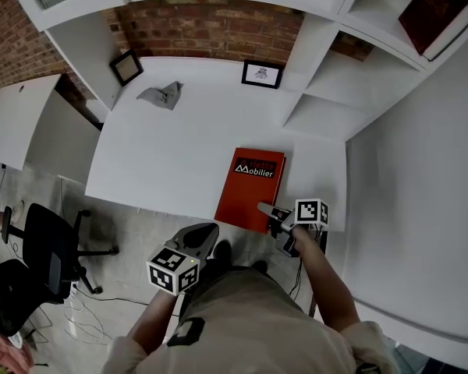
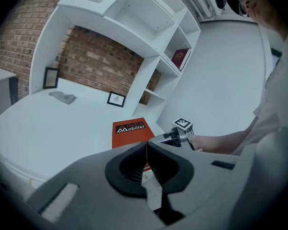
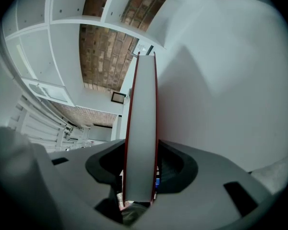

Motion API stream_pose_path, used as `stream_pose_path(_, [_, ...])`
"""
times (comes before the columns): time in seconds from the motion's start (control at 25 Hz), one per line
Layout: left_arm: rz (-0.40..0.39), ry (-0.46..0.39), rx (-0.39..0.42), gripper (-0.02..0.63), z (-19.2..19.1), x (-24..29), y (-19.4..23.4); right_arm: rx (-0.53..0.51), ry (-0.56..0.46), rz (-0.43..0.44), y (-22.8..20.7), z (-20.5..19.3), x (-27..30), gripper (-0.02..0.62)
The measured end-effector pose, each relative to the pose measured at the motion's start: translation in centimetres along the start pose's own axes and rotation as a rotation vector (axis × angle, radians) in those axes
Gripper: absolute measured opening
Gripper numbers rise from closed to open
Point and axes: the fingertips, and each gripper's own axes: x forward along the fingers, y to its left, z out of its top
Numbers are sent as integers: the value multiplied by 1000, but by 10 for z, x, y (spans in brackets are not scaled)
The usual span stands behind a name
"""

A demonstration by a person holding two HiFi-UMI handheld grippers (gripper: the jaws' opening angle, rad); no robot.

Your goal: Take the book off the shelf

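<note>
The upper shelf cubby holds a maroon book. Your right gripper clamps the near edge of the red book. It lies flat on the white desk, its long axis running away from the fingertips toward the brick wall. Your left gripper is clenched on nothing, with the desk edge ahead of its fingertips.

The book lies flat on the desk, in its near right part. The right gripper is at the book's near right corner, with the book's edge between its jaws. The left gripper is before the desk, left of the right gripper. Toward the desk's back lies a cloth, with a frame left of it and a second frame to its right. Shelves stand right of the desk, with a second book in an upper one.
</note>
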Motion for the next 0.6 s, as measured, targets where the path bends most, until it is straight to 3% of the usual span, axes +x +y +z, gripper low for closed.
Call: stream_pose_path(0.6, [-7,-7,4,6,0,-7,8,-23,-9,-82,-22,1,8,178])
